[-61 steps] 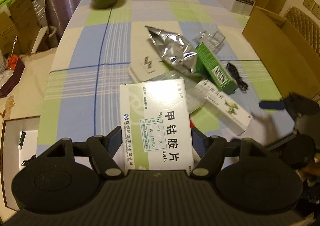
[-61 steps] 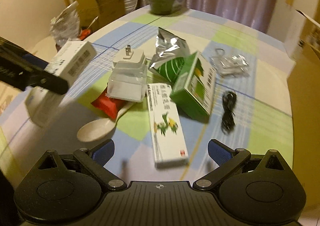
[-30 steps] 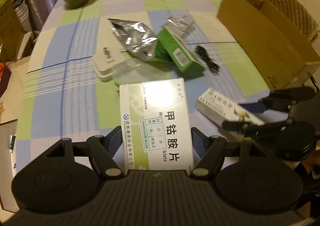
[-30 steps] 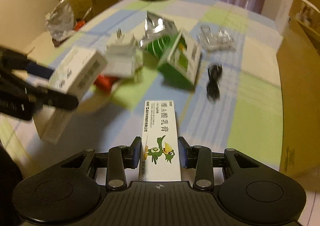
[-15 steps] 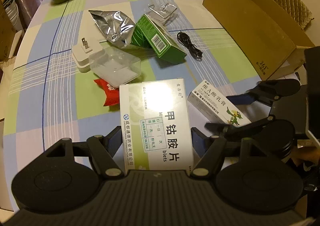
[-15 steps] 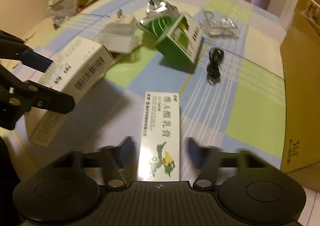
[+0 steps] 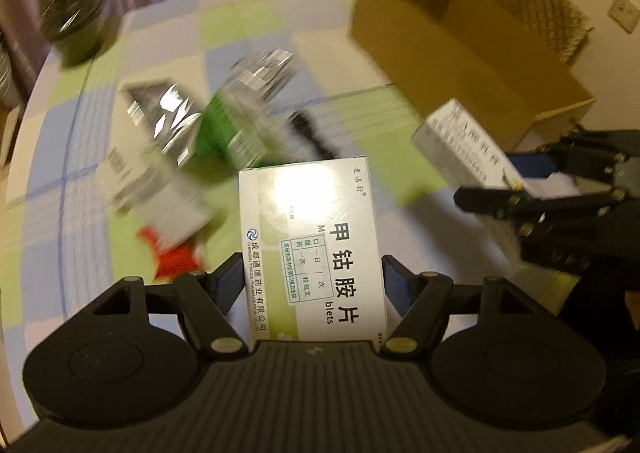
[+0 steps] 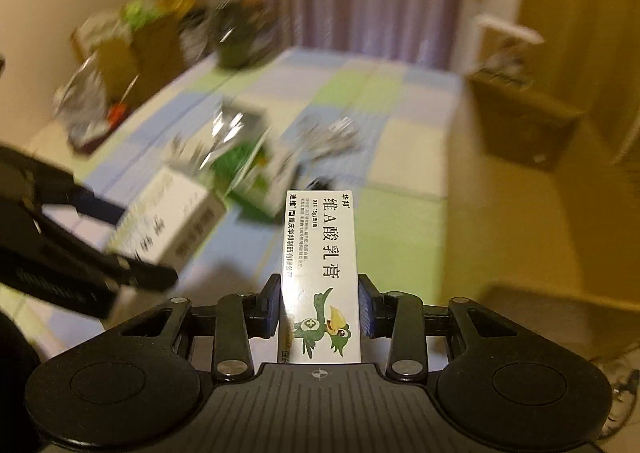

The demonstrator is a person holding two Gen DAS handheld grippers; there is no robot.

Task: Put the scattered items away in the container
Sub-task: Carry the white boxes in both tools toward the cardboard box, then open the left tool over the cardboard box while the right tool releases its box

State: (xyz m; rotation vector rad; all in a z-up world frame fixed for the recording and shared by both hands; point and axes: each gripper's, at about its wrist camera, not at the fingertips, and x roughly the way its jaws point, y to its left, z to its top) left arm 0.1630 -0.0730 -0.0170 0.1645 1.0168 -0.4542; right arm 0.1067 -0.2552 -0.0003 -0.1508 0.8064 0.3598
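Note:
My left gripper [image 7: 312, 285] is shut on a wide white tablet box [image 7: 312, 237], held above the checked tablecloth. My right gripper [image 8: 319, 303] is shut on a long white ointment box with a green bird [image 8: 320, 273], lifted clear of the table. The left wrist view also shows the ointment box [image 7: 464, 145] and the right gripper [image 7: 532, 181] at the right, in front of the open cardboard box [image 7: 460, 53]. In the right wrist view the tablet box [image 8: 172, 225] sits in the left gripper [image 8: 136, 253] at the left. Both views are blurred.
On the cloth lie a foil pouch [image 7: 164, 117], a green box [image 7: 232, 137], a clear plastic tub [image 7: 168, 201], a red sachet [image 7: 172, 257], a black cable [image 7: 312, 133] and a dark bowl [image 7: 76, 25] at the far edge. The cardboard box [image 8: 520, 121] stands at the right.
The right gripper closed on the ointment box and lifted it off the table. Both grippers moved with their boxes to the right, closer to the cardboard box; both views are now blurred.

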